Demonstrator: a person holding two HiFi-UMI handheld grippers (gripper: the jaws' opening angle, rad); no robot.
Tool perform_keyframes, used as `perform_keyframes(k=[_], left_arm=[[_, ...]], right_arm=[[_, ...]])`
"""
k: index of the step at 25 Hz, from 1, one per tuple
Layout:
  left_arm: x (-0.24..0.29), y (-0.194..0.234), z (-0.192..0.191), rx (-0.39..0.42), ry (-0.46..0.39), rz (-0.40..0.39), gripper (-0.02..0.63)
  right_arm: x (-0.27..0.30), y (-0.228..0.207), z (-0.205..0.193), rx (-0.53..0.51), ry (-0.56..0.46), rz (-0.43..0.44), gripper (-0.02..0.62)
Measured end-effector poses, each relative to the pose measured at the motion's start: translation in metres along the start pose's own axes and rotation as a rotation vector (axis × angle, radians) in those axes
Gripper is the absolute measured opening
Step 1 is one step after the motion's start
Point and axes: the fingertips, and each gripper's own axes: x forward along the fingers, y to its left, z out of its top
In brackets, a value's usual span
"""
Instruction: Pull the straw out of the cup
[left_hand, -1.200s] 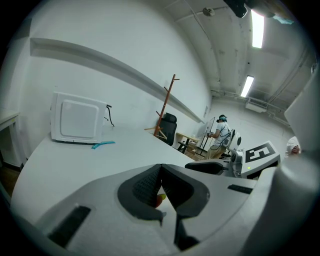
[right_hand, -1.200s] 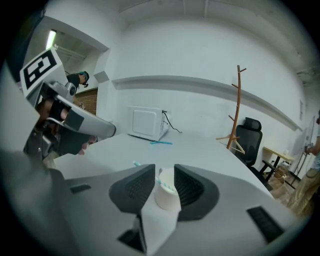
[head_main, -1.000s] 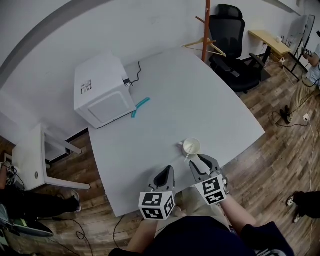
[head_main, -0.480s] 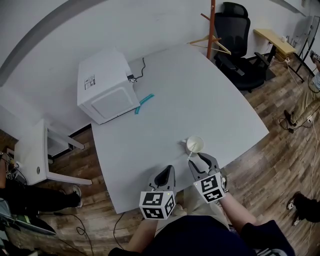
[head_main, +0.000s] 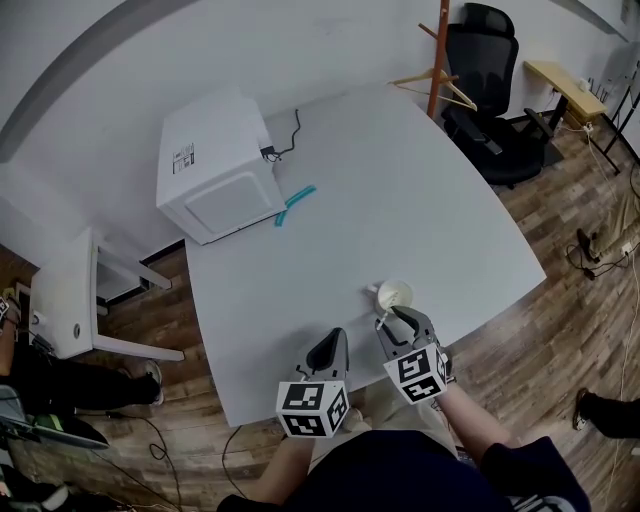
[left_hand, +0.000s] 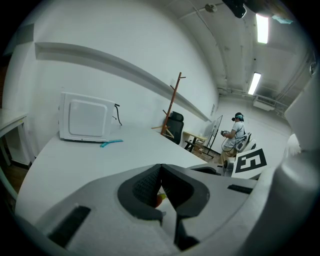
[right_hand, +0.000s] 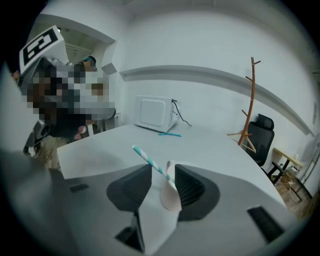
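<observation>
A white paper cup stands near the table's front right edge, with a teal-and-white striped straw leaning out of it to the left. My right gripper is just short of the cup. In the right gripper view the cup sits between the jaws, close to the right pad, and the straw crosses the gap. These jaws have just been opening and now stand open. My left gripper hovers to the left of the cup, shut, with nothing held.
A white microwave stands at the table's far left corner, with a teal object lying beside it. A wooden coat stand and a black office chair are beyond the table. A person stands far off.
My right gripper has moved forward and down toward the cup, so the cup now lies between its jaws. The left gripper has stayed in place.
</observation>
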Motion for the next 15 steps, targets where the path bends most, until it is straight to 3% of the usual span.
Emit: perform_keyframes(k=[4, 15], left_arm=[[0.004, 0.000, 0.000, -0.005, 0.001, 0.004, 0.015], [0.007, 0.001, 0.002, -0.003, -0.002, -0.003, 0.015]], right_arm=[[0.005, -0.002, 0.000, -0.009, 0.003, 0.009, 0.144], [0.003, -0.012, 0.007, -0.032, -0.023, -0.036, 0.061]])
